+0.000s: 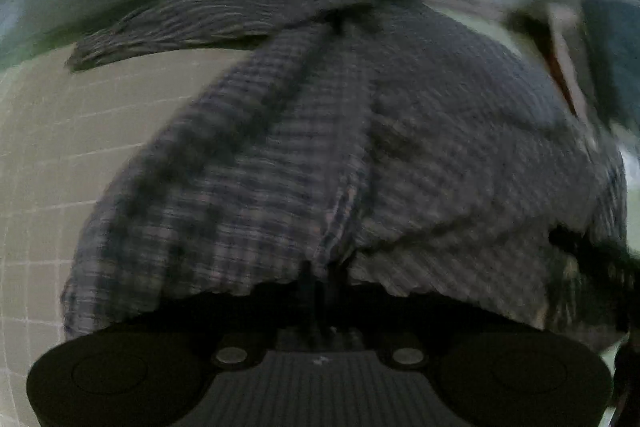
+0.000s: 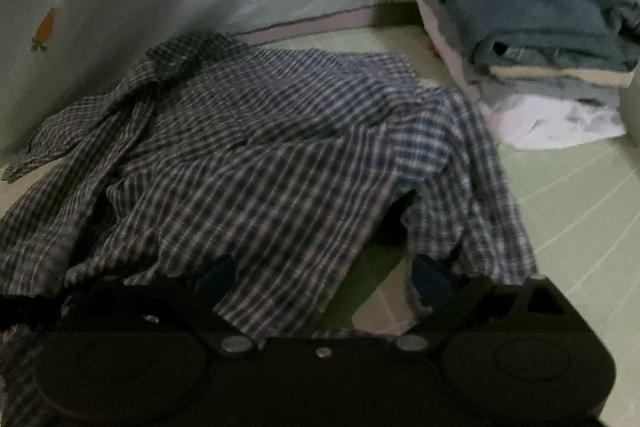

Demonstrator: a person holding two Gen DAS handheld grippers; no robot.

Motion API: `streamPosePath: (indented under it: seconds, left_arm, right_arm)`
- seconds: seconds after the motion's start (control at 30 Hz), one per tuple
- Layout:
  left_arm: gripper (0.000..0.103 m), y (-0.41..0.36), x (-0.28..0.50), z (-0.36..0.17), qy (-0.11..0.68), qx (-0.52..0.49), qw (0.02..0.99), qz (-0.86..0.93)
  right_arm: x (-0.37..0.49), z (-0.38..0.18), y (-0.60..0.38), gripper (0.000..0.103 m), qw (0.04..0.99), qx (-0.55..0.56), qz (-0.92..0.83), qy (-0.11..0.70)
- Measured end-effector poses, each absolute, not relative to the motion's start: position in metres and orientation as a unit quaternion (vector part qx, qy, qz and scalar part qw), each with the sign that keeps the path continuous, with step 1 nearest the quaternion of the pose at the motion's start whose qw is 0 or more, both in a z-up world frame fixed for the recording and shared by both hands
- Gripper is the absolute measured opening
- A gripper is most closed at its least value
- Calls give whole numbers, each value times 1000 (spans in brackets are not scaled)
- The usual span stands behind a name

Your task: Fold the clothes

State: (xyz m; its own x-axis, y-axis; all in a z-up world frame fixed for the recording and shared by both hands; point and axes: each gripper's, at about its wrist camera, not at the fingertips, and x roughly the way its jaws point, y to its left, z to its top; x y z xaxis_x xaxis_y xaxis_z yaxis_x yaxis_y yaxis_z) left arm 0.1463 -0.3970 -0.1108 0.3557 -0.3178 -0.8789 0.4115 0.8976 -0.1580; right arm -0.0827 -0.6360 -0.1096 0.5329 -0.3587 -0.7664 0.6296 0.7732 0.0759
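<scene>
A blue-and-white plaid shirt (image 2: 248, 147) lies crumpled on a green gridded mat (image 2: 580, 211), one sleeve trailing off to the left. My right gripper (image 2: 324, 279) is open, its blue pads (image 2: 218, 277) spread wide. The shirt's near hem hangs down between them. In the left wrist view the same shirt (image 1: 360, 147) fills the frame, blurred and pulled into folds that gather at my left gripper (image 1: 320, 283). That gripper's fingers are pressed together on the fabric and mostly hidden under it. A sleeve (image 1: 208, 23) stretches away to the left.
A stack of folded clothes (image 2: 528, 7), topped by a dark blue towel, sits on the mat at the back right. A pale cloth with a small carrot print (image 2: 44, 29) hangs behind the shirt. Bare mat (image 1: 52, 147) shows to the left.
</scene>
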Motion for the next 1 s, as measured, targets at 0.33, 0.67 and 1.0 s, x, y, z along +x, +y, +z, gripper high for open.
streamPosePath:
  seconds: [0.33,0.67,1.0]
  left_arm:
    - [2,-249,203,-76,459,-60,886,0]
    - [3,-124,108,-87,479,-38,871,104]
    - [13,-62,1,-114,548,-117,819,123]
  right_arm:
    - [-67,-124,-641,7,860,191,-240,408]
    - [-84,-101,-625,1,878,149,-237,388]
    - [-117,-94,-603,4,867,152,-239,410]
